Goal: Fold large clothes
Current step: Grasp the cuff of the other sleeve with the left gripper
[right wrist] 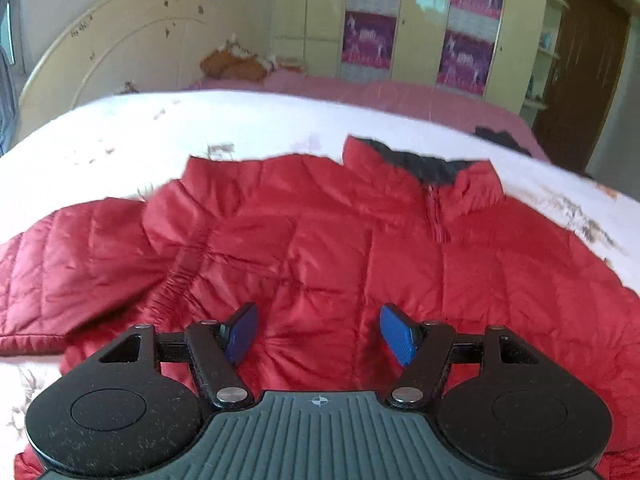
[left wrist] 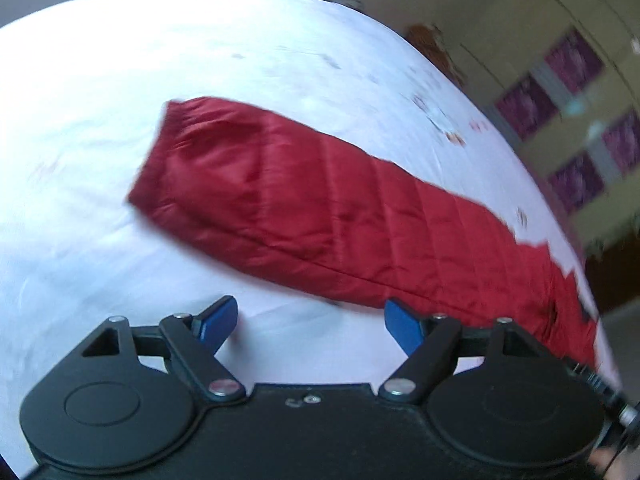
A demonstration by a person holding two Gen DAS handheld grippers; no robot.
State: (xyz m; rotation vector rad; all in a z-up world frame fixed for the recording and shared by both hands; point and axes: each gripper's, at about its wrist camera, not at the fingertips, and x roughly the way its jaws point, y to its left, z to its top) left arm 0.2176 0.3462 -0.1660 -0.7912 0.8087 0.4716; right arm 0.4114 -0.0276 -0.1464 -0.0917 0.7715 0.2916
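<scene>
Left wrist view, progress: the red quilted jacket's sleeve (left wrist: 320,200) is seen stretched out flat on the white bedsheet (left wrist: 100,100); no fold is judged made.
Left wrist view, axis: the sleeve's length is laid slantwise ahead of the left gripper (left wrist: 310,322), cuff far-left, shoulder end near-right.
Left wrist view, tongs: spread, nothing between them; the sleeve's seam lies just beyond the right fingertip.
Right wrist view, progress: the red quilted jacket (right wrist: 340,248) is spread open, front up, unfolded.
Right wrist view, axis: the collar (right wrist: 424,168) is pointed away from the right gripper (right wrist: 318,334); the zip line runs away from it, right of centre.
Right wrist view, tongs: spread over the chest, nothing pinched.
</scene>
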